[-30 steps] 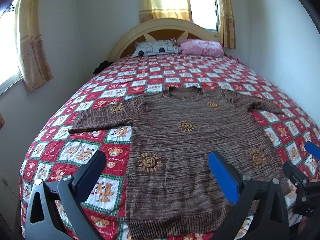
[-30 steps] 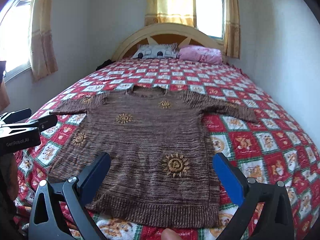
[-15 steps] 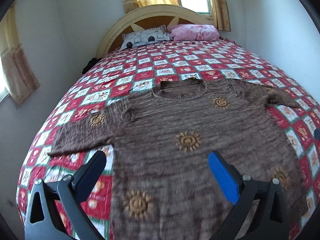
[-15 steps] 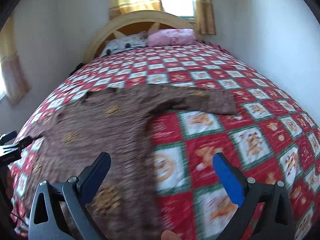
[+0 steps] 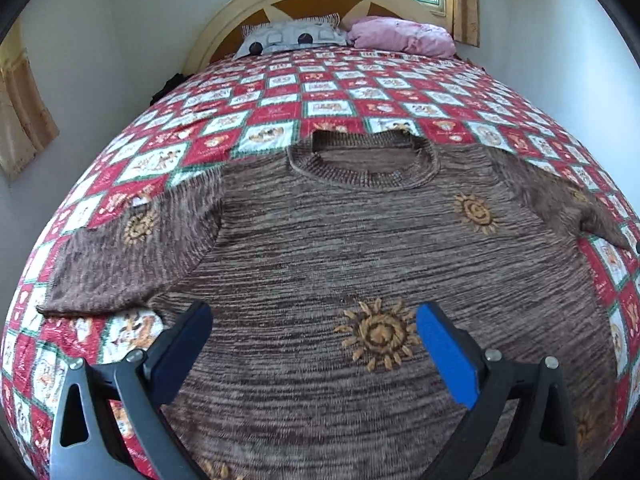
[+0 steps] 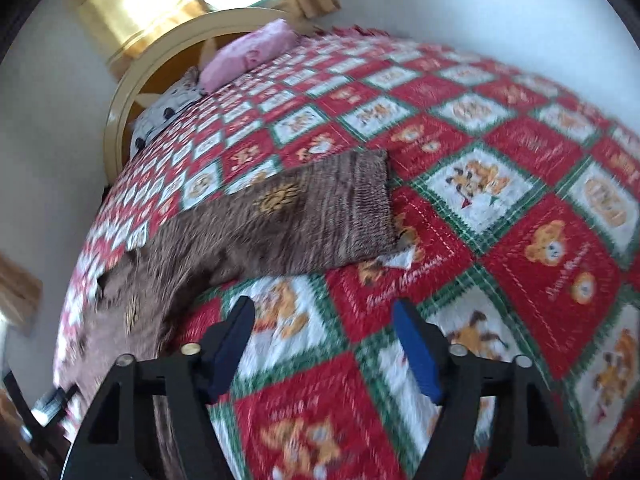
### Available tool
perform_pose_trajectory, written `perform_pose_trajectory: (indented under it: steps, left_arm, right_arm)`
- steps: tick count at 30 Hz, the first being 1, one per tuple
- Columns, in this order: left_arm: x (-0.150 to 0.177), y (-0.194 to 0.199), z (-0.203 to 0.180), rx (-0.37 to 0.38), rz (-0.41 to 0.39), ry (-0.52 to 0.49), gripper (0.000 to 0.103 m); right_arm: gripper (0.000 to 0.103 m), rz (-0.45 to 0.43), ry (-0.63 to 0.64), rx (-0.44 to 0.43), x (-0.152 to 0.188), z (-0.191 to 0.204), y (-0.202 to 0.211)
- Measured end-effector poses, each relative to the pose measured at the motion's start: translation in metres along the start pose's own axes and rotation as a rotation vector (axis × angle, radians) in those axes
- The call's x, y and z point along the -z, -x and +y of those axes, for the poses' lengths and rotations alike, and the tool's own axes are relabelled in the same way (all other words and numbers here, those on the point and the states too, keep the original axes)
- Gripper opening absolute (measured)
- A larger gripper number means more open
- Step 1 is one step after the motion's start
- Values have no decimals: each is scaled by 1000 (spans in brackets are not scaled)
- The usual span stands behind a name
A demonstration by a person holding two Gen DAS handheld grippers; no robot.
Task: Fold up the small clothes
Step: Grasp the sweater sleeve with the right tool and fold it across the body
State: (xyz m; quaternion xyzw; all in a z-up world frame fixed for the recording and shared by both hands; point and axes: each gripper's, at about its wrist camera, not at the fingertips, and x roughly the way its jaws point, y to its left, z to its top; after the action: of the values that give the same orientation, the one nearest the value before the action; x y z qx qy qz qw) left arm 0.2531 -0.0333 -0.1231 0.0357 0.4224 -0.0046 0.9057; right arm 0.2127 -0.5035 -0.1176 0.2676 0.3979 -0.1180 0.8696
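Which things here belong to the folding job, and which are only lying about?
For the job:
- brown knitted sweater with orange sun motifs, spread flat
- left gripper, open above it
- right gripper, jaws closing, empty

Lying about:
- red patchwork bedspread
- grey spotted pillow
- pink pillow

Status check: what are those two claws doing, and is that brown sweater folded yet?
Left gripper open, empty. Right gripper empty, jaws just narrowed. Sweater flat, unfolded. Nothing blocking.
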Motion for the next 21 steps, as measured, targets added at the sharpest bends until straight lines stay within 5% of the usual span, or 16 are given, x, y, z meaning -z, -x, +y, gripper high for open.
perform_pose_trajectory:
  steps: [8, 11, 14, 21]
  left_arm:
    - [-2, -25, 6, -23, 26, 3, 103]
    - [-1, -32, 6, -19, 34, 7, 103]
    - [2, -39, 3, -12, 52, -1, 103]
    - [5, -46, 3, 18, 76, -3, 103]
  right_arm:
    - [58, 7, -93, -8, -28, -12, -33]
    - [48, 11, -109, -9, -38, -14, -44]
    - [18, 15, -134, 9, -48, -22, -54]
    - [12, -2, -51, 50, -67, -1, -59]
